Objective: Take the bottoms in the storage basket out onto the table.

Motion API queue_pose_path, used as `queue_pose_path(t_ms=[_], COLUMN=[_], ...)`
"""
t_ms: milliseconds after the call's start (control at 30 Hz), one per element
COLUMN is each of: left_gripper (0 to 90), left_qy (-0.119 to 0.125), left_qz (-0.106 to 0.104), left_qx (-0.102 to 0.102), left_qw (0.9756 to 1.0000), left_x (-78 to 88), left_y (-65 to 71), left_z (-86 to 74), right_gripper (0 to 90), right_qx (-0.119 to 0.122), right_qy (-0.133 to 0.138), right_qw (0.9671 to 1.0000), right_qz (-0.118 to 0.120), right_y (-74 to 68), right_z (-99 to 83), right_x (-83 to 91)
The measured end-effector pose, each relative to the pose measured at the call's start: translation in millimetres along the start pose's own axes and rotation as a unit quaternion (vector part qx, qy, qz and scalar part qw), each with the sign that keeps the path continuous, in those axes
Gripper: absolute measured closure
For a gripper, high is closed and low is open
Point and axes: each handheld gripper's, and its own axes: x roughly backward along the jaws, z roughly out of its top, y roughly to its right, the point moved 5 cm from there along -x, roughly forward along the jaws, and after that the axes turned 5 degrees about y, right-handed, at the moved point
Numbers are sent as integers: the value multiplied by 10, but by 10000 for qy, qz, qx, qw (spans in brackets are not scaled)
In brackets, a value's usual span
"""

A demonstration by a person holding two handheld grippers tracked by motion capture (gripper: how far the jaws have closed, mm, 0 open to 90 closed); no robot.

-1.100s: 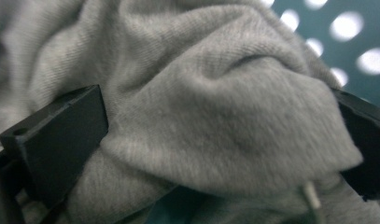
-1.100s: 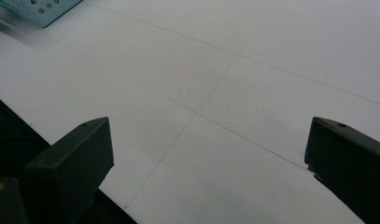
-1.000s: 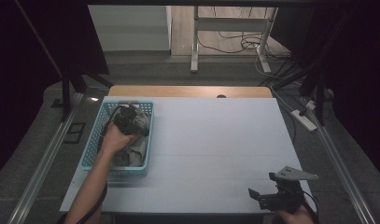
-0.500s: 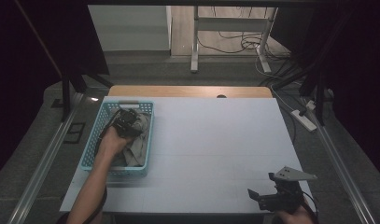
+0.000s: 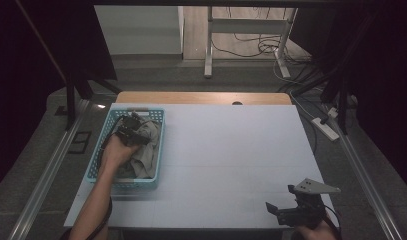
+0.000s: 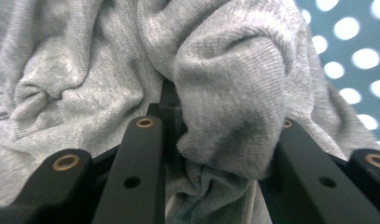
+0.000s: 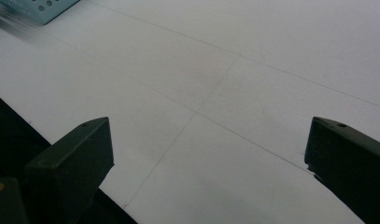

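Inside the blue basket [image 5: 158, 150], the left gripper [image 5: 133, 131] has just closed its jaws, pinching a fold of grey cloth [image 6: 225, 102]; well away from the basket, the right gripper [image 5: 291, 212] hovers with jaws apart.

A white counter [image 5: 231, 160] fills the middle of the frame, a strip of bare wood [image 5: 203, 98] along its far edge. A white power strip [image 5: 325, 128] lies on the floor at right. Cables [image 5: 251, 45] trail around a metal table leg [image 5: 209, 45] at top centre. Metal rails [image 5: 46, 175] run along both sides.
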Motion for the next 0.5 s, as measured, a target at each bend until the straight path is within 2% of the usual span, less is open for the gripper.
queue_pose_path(t_ms=[167, 333, 367, 400, 467, 500], left_gripper=[699, 699, 699, 698, 697, 697], left_qy=[244, 600, 600, 788, 1026, 1133], left_qz=[-80, -334, -334, -385, -301, -342], left_qx=[104, 168, 168, 172, 120, 168], left_qw=[9996, 9975, 9975, 9960, 9942, 9928], left_x=[94, 260, 260, 351, 448, 490], left_y=[-17, -25, -25, -24, -19, -13], left_z=[36, 83, 83, 107, 133, 148], right_gripper=[18, 18, 18, 18, 18, 18], right_qx=[-7, 7, 15, 13, 21, 16], right_qy=[30, 77, 80, 93, 124, 137], right_qw=[10000, 10000, 10000, 10000, 9999, 9999], right_qz=[17, 19, 19, 19, 20, 19], right_y=[0, 0, 0, -3, -6, -7], right_z=[4, 7, 7, 8, 9, 10], right_x=[4, 12, 14, 15, 22, 27])
